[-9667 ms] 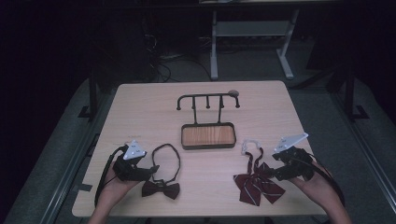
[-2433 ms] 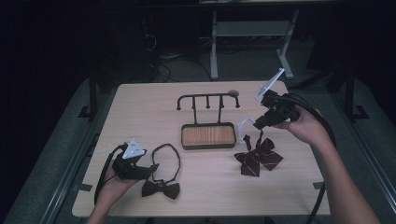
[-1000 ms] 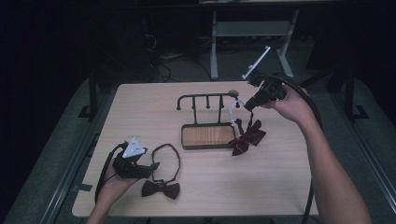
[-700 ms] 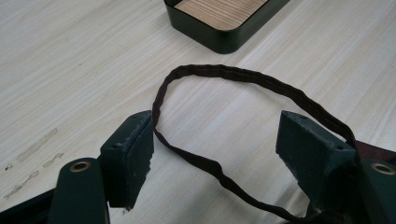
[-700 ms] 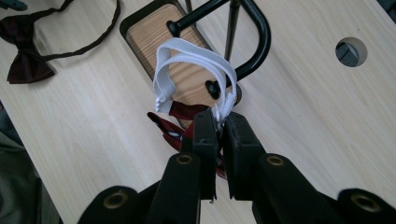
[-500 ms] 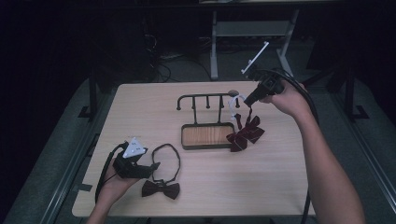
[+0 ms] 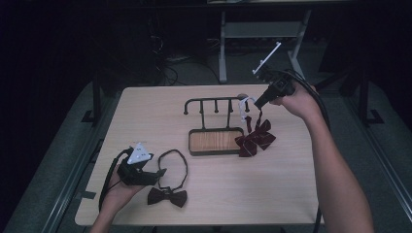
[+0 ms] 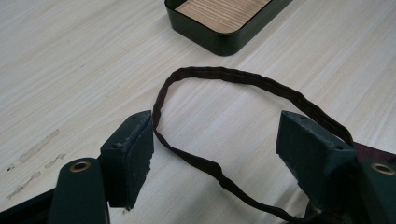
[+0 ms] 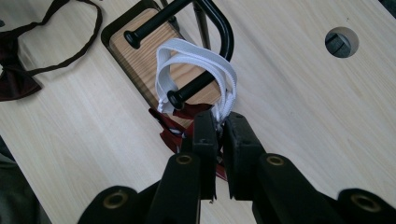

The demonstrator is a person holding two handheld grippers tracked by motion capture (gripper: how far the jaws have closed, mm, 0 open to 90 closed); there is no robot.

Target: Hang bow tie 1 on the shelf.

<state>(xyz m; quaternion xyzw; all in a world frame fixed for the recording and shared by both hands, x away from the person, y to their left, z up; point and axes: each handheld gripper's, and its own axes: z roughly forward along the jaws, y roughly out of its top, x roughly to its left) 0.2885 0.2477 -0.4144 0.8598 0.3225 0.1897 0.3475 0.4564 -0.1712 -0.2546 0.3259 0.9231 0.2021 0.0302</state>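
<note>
high view first: the counter (image 7: pixel 291 194) carries a black rack (image 7: pixel 214 104) with pegs standing on a wood-floored tray (image 7: pixel 216 141). my right hand-held gripper (image 7: pixel 256 103) is at the rack's right end, its jaws clamped together on the white strap (image 9: pixel 205 58) of the dark red bow tie (image 7: pixel 255 138), which dangles just beside the tray's right edge. right gripper view shows the strap looped around the end peg (image 9: pixel 194 88). my left hand-held gripper (image 8: pixel 217 149) rests near the counter's front, jaws apart around the band of a dark brown bow tie (image 7: pixel 167 196), not pressing it. i judge the red tie light, floppy and apt to swing; the strap, near its top, is the place to hold.
</note>
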